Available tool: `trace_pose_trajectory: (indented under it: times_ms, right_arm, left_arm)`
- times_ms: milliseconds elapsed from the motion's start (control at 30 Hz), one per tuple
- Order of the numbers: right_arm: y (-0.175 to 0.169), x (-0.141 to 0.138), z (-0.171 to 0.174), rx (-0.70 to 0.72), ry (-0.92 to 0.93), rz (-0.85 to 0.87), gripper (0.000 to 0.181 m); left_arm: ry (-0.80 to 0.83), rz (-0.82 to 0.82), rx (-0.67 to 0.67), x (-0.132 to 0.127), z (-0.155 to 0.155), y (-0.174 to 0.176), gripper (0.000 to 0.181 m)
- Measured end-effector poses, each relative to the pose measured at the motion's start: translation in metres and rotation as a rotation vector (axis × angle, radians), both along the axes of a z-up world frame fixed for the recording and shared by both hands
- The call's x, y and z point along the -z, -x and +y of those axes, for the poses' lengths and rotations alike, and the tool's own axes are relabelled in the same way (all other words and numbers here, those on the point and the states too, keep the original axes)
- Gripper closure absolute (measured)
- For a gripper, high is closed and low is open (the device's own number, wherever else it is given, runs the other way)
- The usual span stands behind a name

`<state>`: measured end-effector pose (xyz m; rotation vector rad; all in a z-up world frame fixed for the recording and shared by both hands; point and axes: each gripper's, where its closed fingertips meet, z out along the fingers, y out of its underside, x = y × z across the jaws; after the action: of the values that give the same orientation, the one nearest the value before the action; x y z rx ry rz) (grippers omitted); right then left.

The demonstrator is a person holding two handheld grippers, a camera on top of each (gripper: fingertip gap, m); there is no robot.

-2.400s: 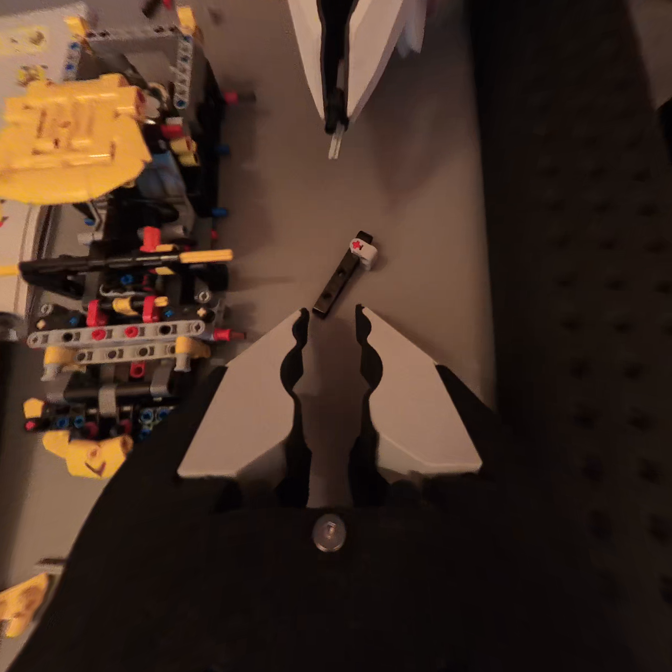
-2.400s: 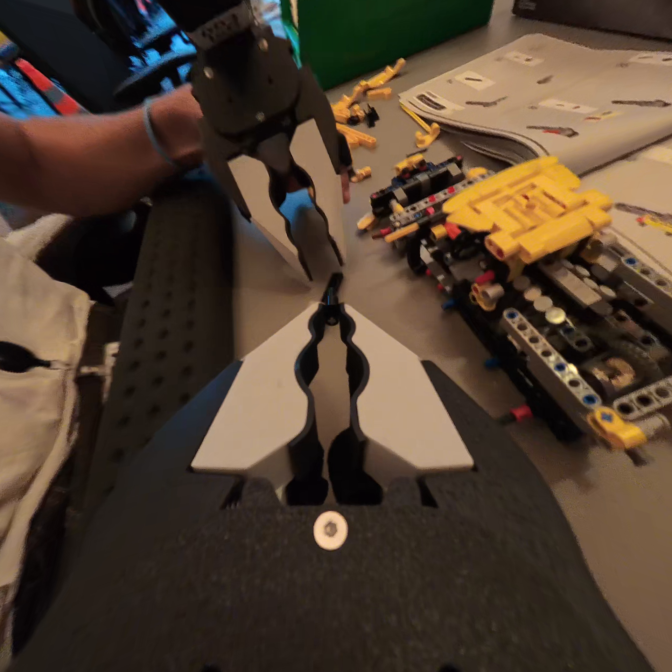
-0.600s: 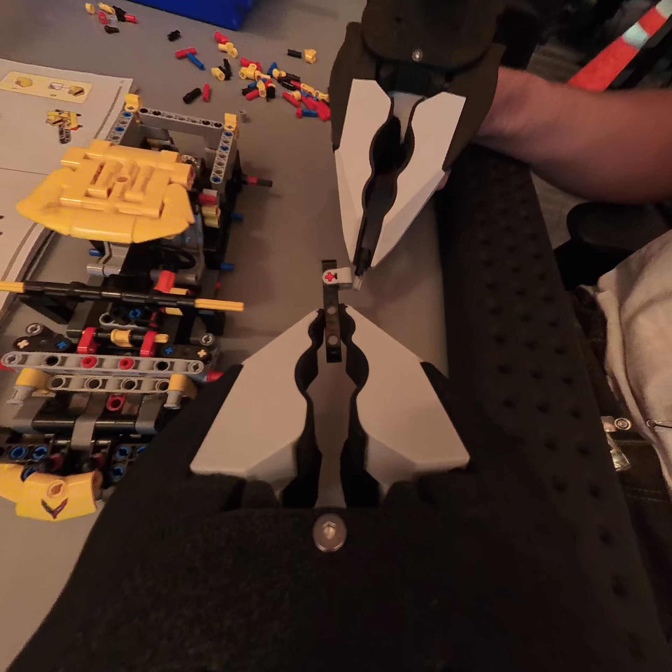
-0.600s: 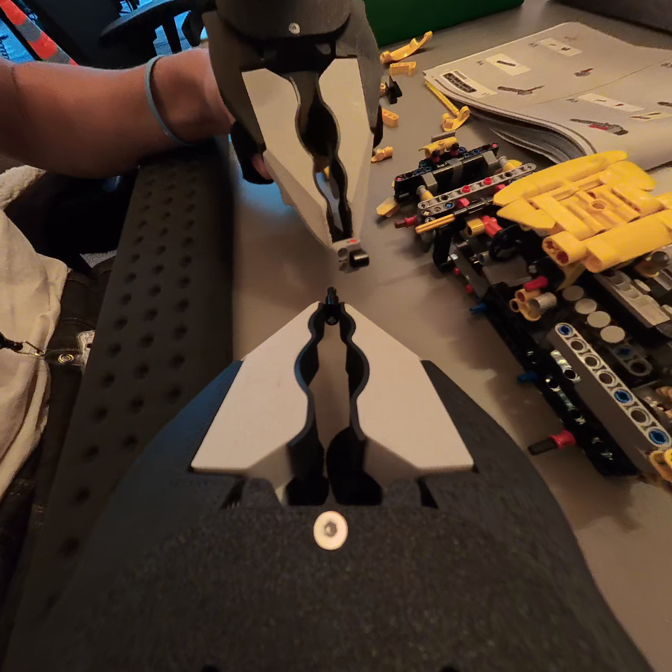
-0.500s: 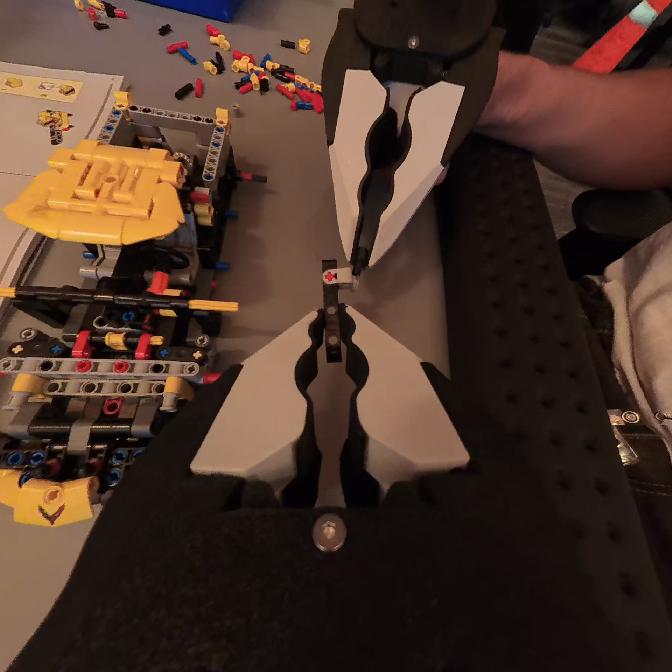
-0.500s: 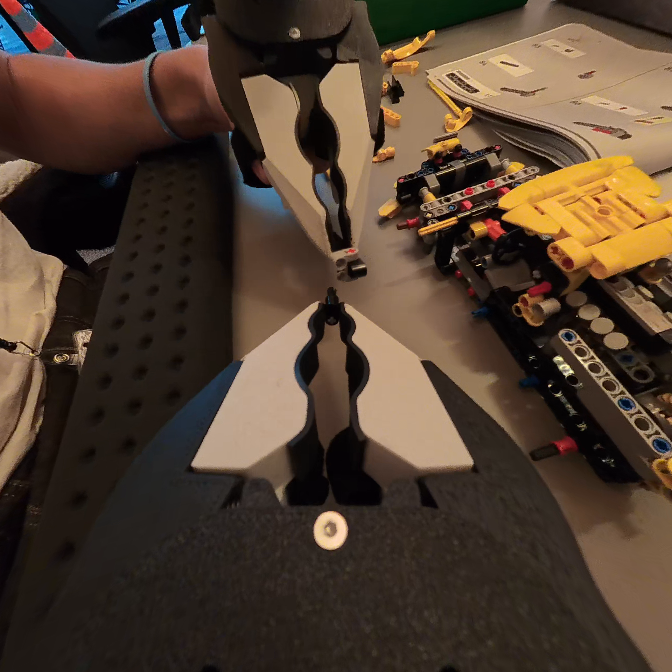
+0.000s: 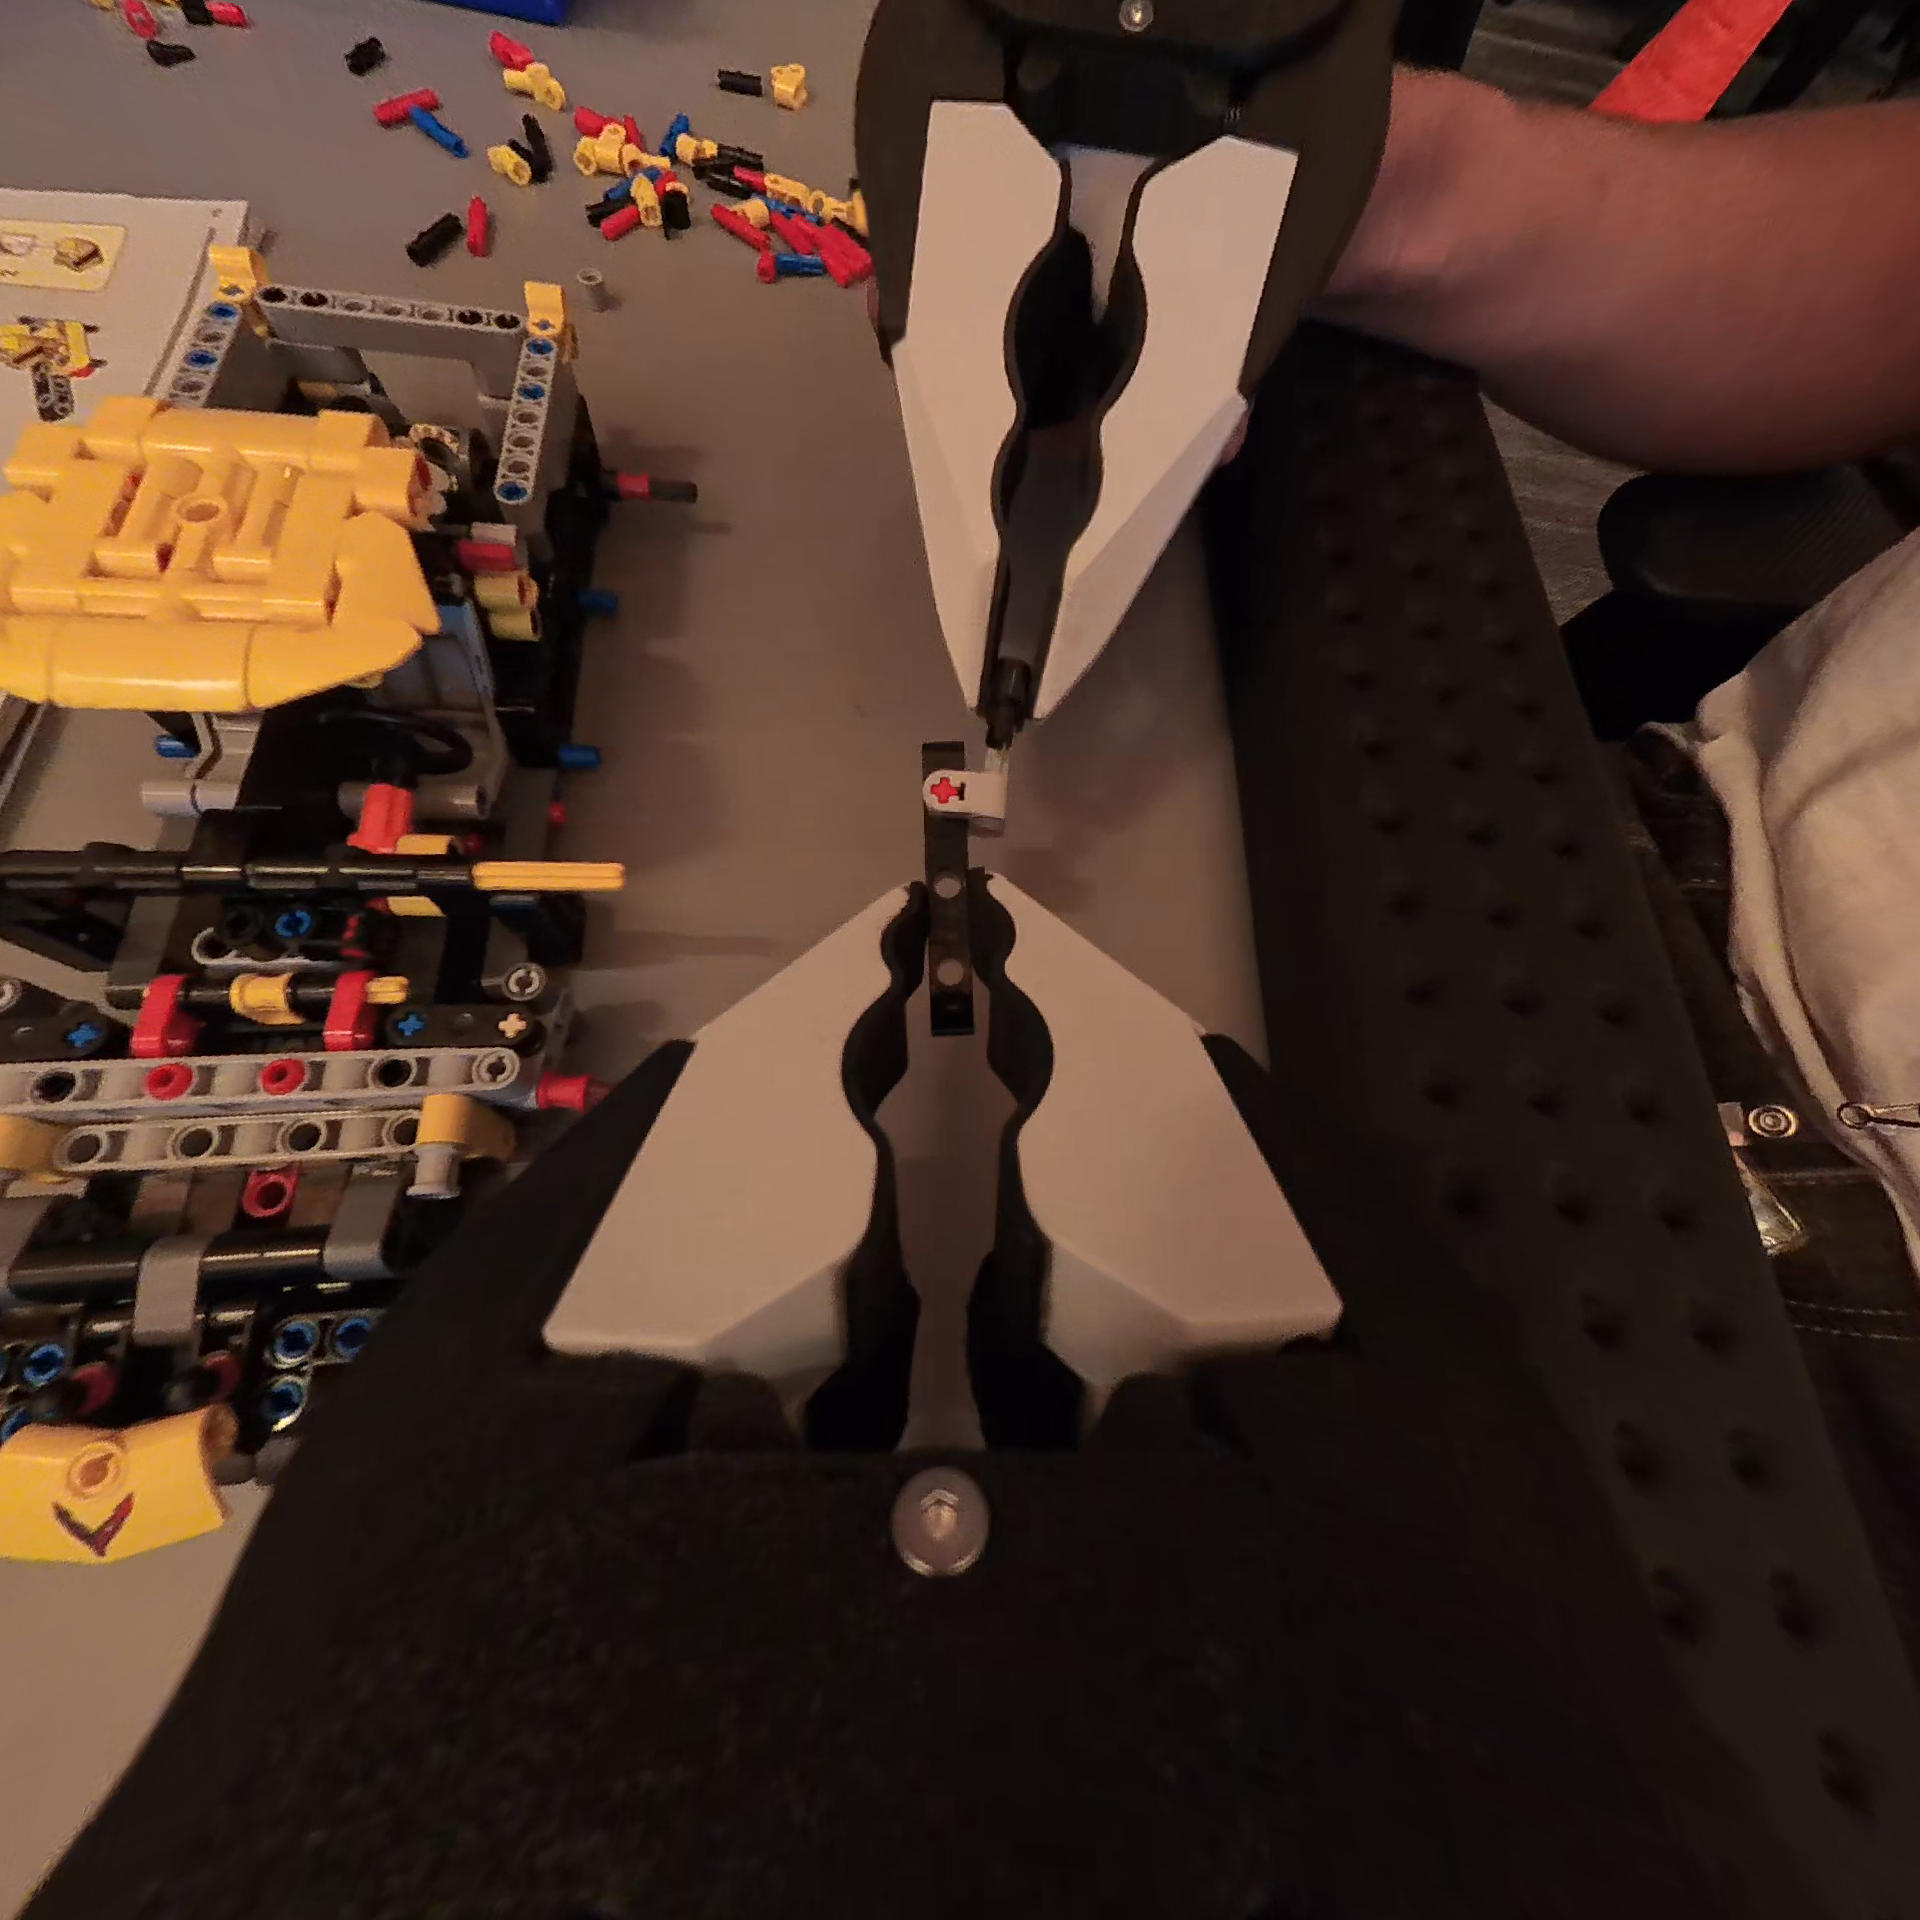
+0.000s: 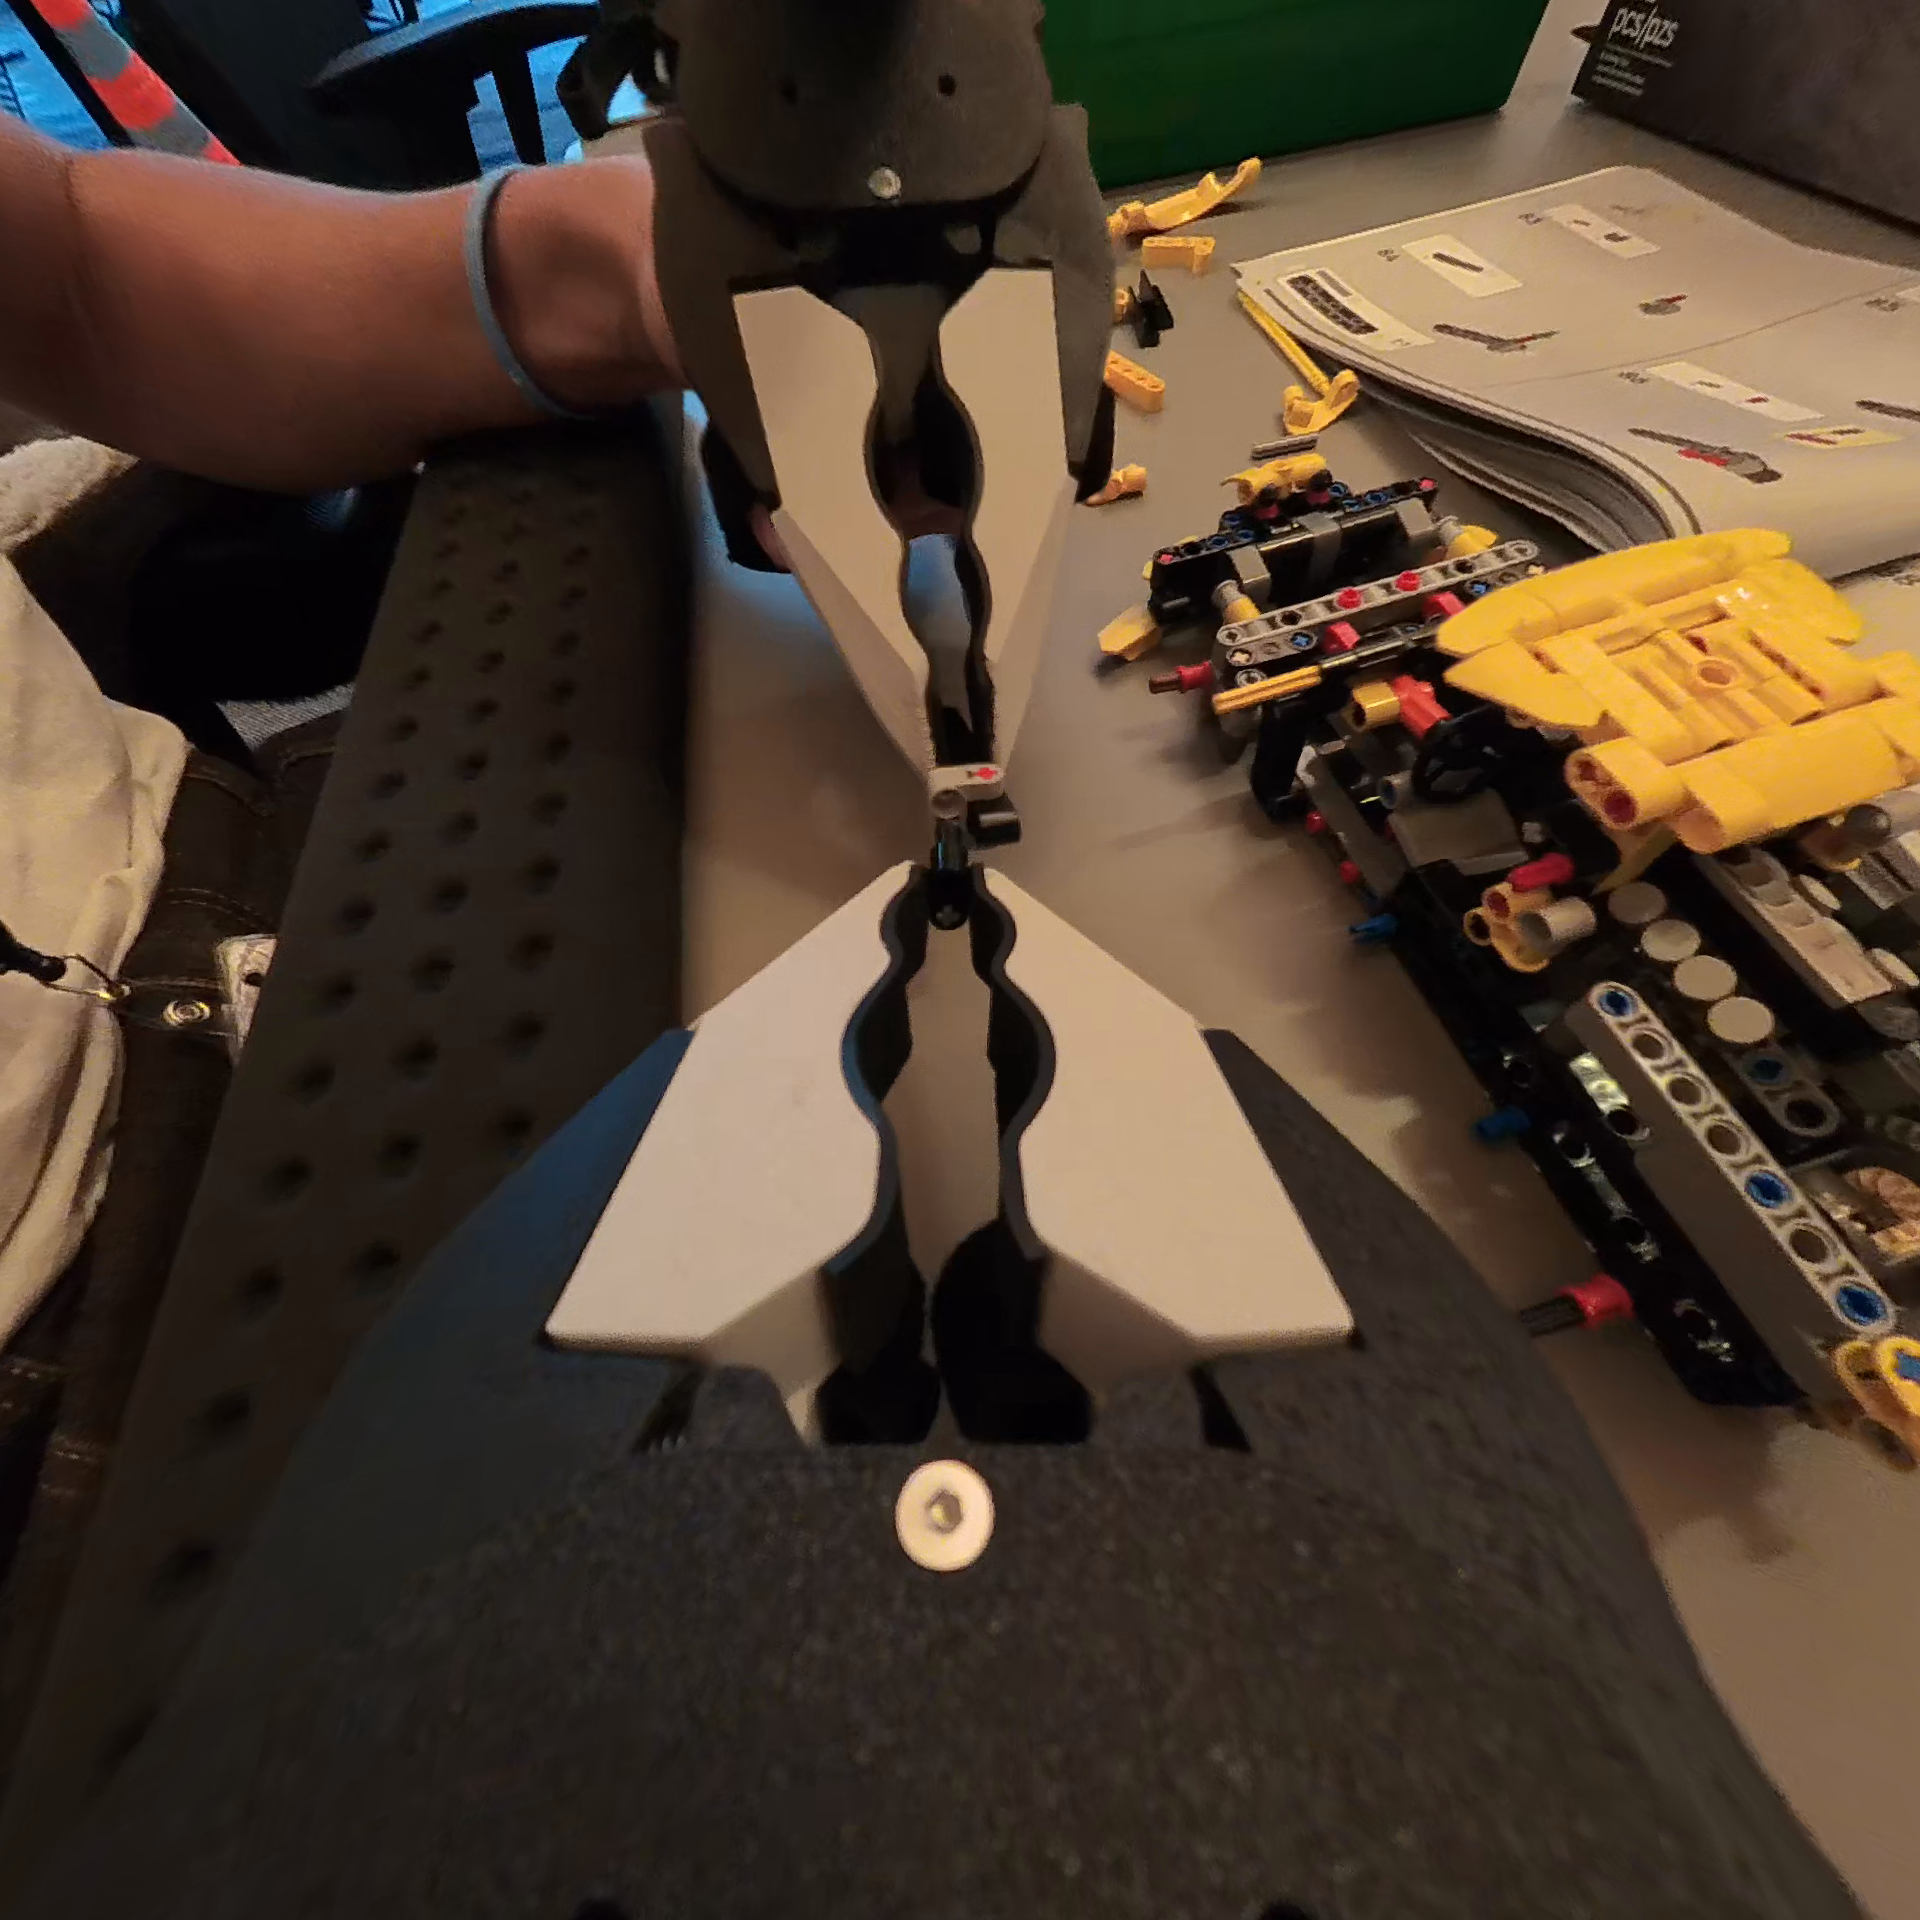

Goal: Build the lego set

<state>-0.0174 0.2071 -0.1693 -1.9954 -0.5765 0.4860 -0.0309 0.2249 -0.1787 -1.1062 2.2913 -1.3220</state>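
My left gripper [image 7: 948, 899] is shut on a thin black beam [image 7: 948, 940] and holds it above the table. A small white connector [image 7: 963, 798] with a red axle end sits on the beam's far end. My right gripper [image 8: 948, 881] is shut on a small black pin [image 8: 948, 888], and the pin's tip meets the white connector [image 8: 966, 787]. In each view the other gripper points tip to tip at mine: the right gripper [image 7: 1000, 717] and the left gripper [image 8: 961, 753]. The partly built yellow and black car model [image 7: 260, 779] stands beside them on the grey table; it also shows in the right wrist view [image 8: 1558, 831].
Loose red, blue, yellow and black small parts [image 7: 675, 197] lie at the table's far side. An open instruction booklet [image 8: 1610, 343] and a green box [image 8: 1299, 73] lie beyond the model. A black perforated pad [image 7: 1507, 935] runs along the table's edge. A person's forearms hold both grippers. The tips of both grippers are at nearly the same place.
The beam lay on the table before my open left gripper; now the left gripper is shut on it and has lifted it. The right gripper has brought the pin up to the white connector.
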Motion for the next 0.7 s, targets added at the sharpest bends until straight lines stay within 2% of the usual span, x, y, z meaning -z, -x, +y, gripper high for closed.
trace_pose_trajectory:
  times_ms: [333,600,700]
  right_arm:
    - [0.002,0.010,0.000,0.002,0.045,-0.039,0.174]
    - [0.001,0.010,-0.002,0.004,0.131,0.058,0.174]
    - [0.000,-0.007,-0.001,0.015,0.109,0.188,0.175]
  left_arm:
    - [0.023,0.073,-0.007,0.010,-0.004,0.000,0.174]
    - [0.060,0.100,-0.004,0.010,-0.009,-0.001,0.174]
    - [0.166,0.074,-0.012,-0.005,-0.009,-0.003,0.174]
